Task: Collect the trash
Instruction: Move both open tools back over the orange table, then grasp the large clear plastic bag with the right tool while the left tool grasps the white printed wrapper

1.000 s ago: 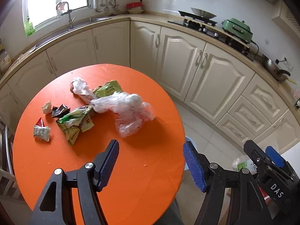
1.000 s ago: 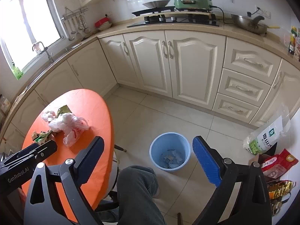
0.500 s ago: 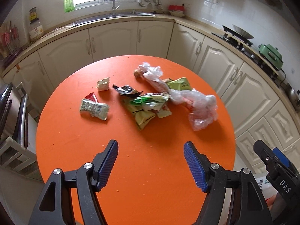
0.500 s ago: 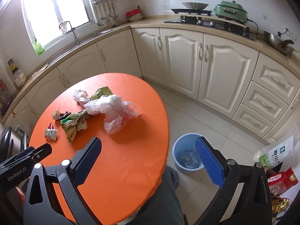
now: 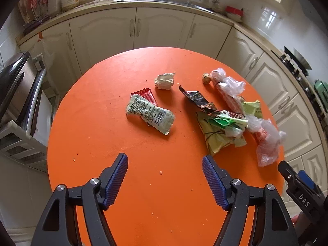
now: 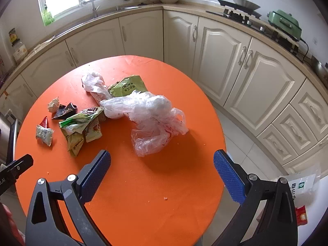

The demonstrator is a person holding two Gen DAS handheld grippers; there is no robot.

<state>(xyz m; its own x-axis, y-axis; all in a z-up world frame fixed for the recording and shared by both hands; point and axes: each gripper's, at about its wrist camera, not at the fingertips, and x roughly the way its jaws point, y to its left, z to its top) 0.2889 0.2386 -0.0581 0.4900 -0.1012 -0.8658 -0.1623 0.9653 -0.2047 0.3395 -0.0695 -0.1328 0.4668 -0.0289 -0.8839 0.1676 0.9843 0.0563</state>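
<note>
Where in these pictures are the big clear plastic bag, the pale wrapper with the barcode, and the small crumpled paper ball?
clear plastic bag (image 6: 151,121), right wrist view, its bunched middle.
barcode wrapper (image 5: 149,112), left wrist view, printed face.
crumpled paper ball (image 5: 164,81), left wrist view, its centre.

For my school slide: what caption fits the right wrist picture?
Open tongs hover over an orange table littered with wrappers and a plastic bag.
</note>
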